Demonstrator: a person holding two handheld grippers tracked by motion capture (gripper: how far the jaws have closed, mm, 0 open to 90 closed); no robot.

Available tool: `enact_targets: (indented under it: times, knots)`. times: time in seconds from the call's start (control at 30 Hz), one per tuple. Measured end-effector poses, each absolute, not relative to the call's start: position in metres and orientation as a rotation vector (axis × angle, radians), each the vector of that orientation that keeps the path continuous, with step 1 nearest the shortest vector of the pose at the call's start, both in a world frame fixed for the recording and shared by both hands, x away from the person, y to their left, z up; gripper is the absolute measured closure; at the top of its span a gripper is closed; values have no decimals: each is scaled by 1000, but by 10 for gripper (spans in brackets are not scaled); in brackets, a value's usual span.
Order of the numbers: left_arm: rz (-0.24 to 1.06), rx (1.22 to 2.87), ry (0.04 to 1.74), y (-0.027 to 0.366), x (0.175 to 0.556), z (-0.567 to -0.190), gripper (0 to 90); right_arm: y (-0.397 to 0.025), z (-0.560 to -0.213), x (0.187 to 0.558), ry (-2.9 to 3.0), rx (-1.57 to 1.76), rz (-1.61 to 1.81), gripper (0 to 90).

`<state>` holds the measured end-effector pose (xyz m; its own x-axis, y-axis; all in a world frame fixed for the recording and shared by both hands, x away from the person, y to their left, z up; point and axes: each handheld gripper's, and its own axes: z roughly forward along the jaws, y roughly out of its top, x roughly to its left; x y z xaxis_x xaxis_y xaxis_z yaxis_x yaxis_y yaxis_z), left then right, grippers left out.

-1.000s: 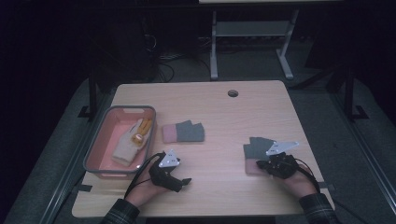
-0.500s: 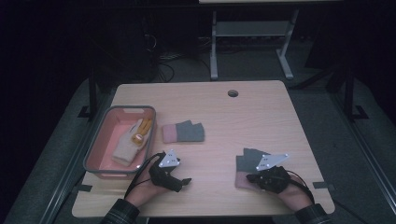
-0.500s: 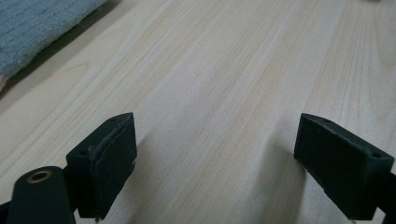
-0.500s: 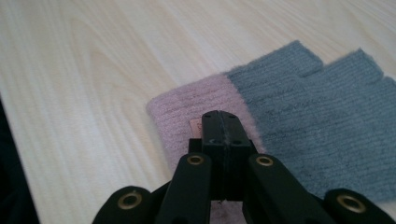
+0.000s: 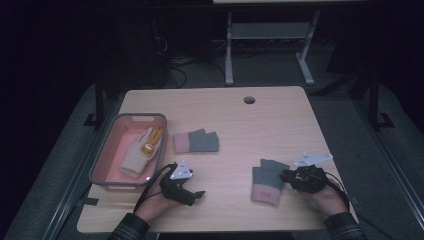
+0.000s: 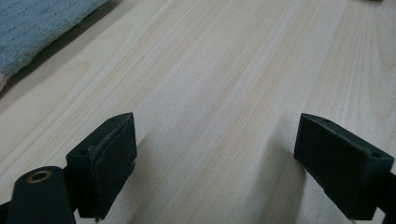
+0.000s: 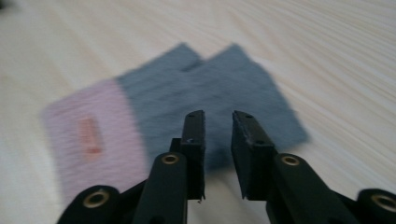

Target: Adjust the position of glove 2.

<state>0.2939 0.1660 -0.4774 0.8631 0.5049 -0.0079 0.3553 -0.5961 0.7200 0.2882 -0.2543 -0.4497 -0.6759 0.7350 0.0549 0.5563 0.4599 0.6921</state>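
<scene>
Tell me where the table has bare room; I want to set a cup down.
Bare wood spans the far half around the round hole, and the middle between the two grey-pink gloves. The near-left is crowded: bin and left gripper.

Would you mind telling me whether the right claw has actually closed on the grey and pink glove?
Not closed on it: the right claw hovers over the glove with a narrow gap between its jaws and no fabric pinched in it.
</scene>
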Motion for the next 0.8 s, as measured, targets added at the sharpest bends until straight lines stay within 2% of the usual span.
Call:
enact_targets:
  times: [0.3, 0.47, 0.57, 0.6, 0.8]
  knots:
    - [257, 2273, 610, 166, 294, -477, 123, -287, -463, 309, 2283, 1323, 982, 398]
    - [259, 2286, 620, 164, 294, -476, 124, -295, -471, 316, 2209, 1406, 935, 275]
    - [261, 2296, 642, 162, 295, -474, 138, -296, -476, 318, 2201, 1426, 913, 235]
    - [259, 2304, 651, 162, 295, -472, 156, -297, -476, 318, 2196, 1430, 921, 226]
    - [234, 2290, 672, 157, 298, -463, 410, -297, -481, 316, 2170, 1404, 932, 139]
